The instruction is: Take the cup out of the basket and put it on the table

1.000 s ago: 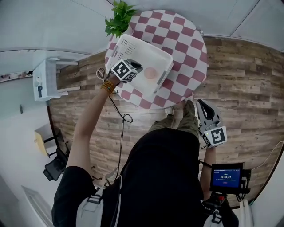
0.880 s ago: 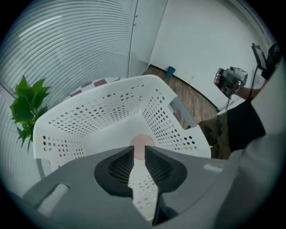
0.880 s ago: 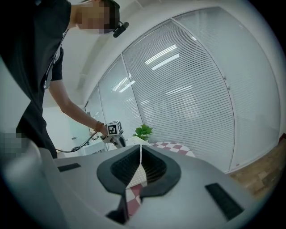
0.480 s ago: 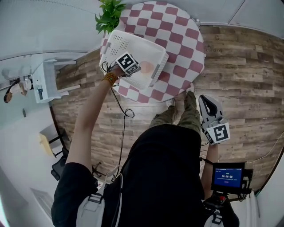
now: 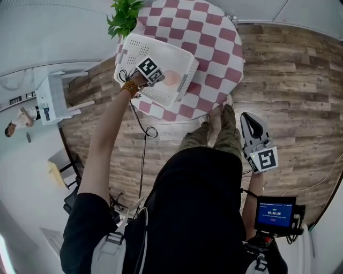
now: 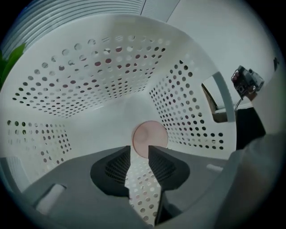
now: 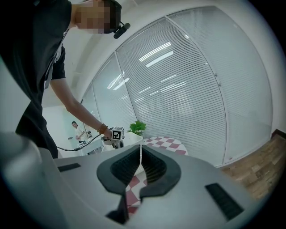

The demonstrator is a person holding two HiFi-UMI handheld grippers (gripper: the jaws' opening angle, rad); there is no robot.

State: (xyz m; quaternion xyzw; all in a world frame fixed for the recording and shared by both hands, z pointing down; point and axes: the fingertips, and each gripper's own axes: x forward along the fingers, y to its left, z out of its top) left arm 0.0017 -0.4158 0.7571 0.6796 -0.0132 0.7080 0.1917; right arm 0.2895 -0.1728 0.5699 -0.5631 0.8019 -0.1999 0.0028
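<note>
Cup (image 6: pixel 149 138) in the basket (image 6: pixel 89 76), not yet out: pink, round face toward the L gripper (image 6: pixel 139 148). It sits at the far end of the perforated white floor, where two hole-dotted walls meet. L gripper points down into the basket. Jaws apart w/ a clear gap, nothing clamped. Cup is just beyond the tips, partly lined up w/ the gap; pads don't press on it. Basket sits on the table (image 5: pixel 214 59), red-and-white check cloth, on the side by the person's L arm. Plant (image 5: pixel 124 16) just beside the basket's far end. R gripper (image 7: pixel 141 151) hangs low by the person's R side, well apart from the table, over the wood floor (image 5: pixel 289 85). Its jaws are together, nothing btwn them.
</note>
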